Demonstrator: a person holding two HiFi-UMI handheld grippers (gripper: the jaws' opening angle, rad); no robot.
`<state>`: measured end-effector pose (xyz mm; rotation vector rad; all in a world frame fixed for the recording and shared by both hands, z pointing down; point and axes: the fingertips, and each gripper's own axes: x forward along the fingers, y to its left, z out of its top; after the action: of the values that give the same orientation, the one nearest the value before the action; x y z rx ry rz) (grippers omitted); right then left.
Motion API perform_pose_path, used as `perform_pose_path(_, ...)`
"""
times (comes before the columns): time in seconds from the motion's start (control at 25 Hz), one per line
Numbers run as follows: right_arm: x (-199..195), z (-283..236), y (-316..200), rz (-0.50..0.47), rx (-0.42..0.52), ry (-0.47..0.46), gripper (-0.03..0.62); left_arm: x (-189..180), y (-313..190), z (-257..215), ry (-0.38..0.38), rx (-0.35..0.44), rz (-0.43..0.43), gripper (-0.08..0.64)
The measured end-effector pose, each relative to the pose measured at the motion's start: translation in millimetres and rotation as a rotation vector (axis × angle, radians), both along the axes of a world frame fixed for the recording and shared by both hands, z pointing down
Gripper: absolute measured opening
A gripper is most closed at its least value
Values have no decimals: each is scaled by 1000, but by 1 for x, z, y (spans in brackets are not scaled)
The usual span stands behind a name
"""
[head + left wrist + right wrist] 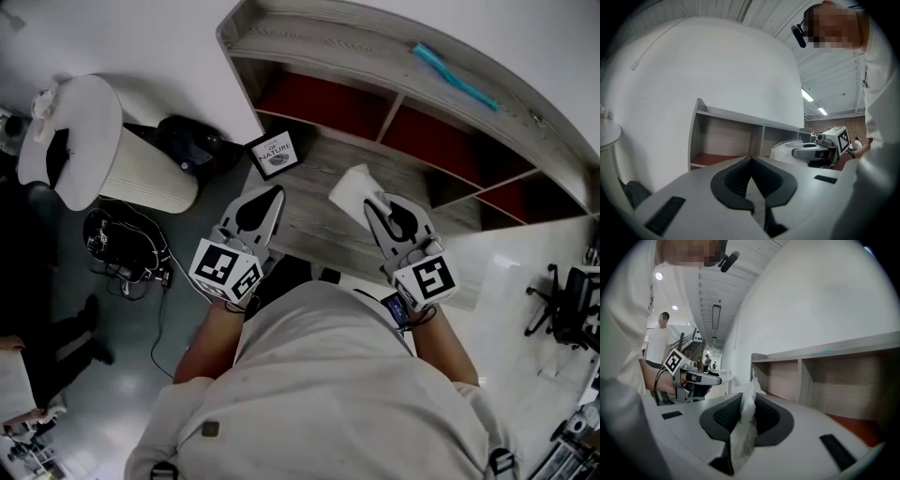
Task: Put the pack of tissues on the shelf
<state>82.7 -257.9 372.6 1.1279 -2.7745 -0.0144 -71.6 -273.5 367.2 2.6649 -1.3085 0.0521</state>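
Clamping the wrapper of the pack of tissues (744,425), the right gripper (373,204) has its jaws pressed on the white film, most of the pack (354,187) sticking out ahead of them. The left gripper (273,195) hovers alongside with its jaws together and nothing between them. Both are held in the air before the front edge of the shelf (375,52), facing its open compartments; a small framed sign (278,153) stands towards the left end. This looks like the carrying step. The next move likely calls for reaching forward, lowering the pack onto a board, then letting go.
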Motion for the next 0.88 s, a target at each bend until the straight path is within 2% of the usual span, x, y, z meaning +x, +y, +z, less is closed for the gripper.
perform_pose_path(0.88, -39, 11, -88, 63, -40, 16, 80, -18, -89, 13, -1, -24, 79, 15)
